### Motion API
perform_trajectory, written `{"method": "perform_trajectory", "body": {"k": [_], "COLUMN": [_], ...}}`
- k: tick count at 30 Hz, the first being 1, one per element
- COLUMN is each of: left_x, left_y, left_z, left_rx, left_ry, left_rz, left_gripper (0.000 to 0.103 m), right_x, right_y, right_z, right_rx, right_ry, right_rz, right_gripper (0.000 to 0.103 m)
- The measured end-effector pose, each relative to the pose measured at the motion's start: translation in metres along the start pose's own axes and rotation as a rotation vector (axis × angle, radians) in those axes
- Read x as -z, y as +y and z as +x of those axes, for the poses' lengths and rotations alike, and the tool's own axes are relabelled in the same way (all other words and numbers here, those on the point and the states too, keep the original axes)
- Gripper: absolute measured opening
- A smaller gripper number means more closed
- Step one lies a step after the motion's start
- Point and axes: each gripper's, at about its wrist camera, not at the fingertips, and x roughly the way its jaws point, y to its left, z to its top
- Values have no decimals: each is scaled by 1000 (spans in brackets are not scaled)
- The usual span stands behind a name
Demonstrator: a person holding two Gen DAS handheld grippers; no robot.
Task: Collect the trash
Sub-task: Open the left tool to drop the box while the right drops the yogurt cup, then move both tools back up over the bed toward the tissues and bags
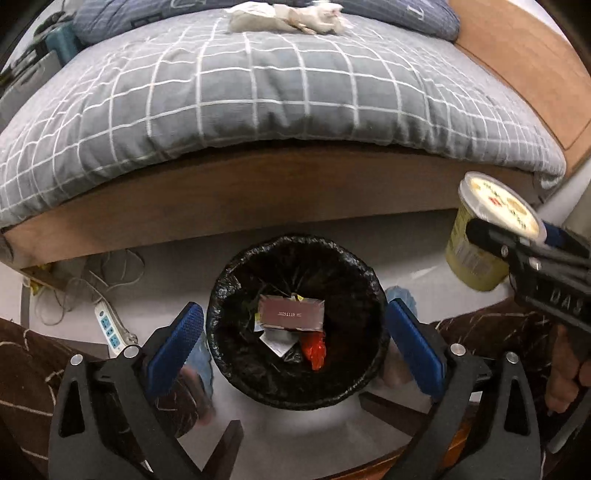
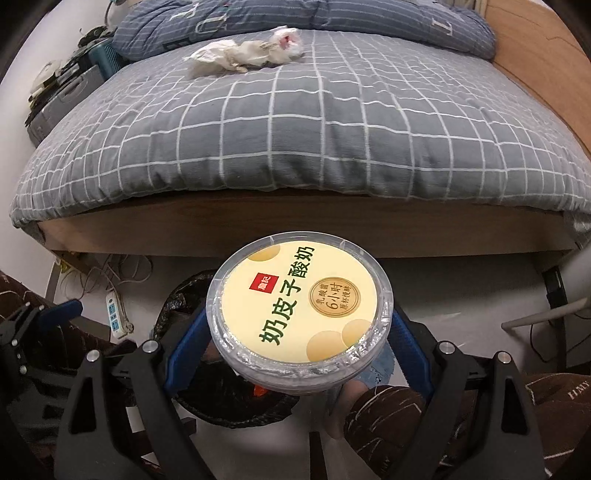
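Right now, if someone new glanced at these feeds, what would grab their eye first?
The yellow yogurt cup, clamped between the right gripper's blue fingers, fills the right wrist view just above the bin. Below the open, empty left gripper sits the black-lined trash bin on the floor, already holding wrappers. Crumpled white trash lies at the far end of the checked bed.
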Motion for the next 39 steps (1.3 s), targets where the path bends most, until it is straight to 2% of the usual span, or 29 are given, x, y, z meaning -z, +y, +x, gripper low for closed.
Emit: {"method": "perform_trajectory", "body": {"k": [7, 22, 26, 29, 34, 39], "left_x": [-10, -12, -12, -12, -13, -24], "left_y": [29, 100, 107, 108, 107, 102], "left_z": [6, 1, 2, 2, 1, -9], "left_rx": [-29, -99, -105, -105, -111, -104], "left_ry": [-6, -3, -4, -5, -14, -48], "left_rz": [-51, -190, -201, -202, -196, -176], "left_gripper": [97, 97, 97, 97, 97, 97], "right_x": [-6, -15, -16, -17, -19, -29], "right_y": [27, 86, 93, 96, 93, 83], "right_z": [8, 26, 29, 28, 26, 13], "right_rx": [-37, -114, -114, -102, -74, -36], "right_ry": [8, 45, 55, 44, 27, -44], "right_rz": [-42, -123, -133, -144, -143, -129], "right_gripper": [85, 85, 87, 95, 95, 95]}}
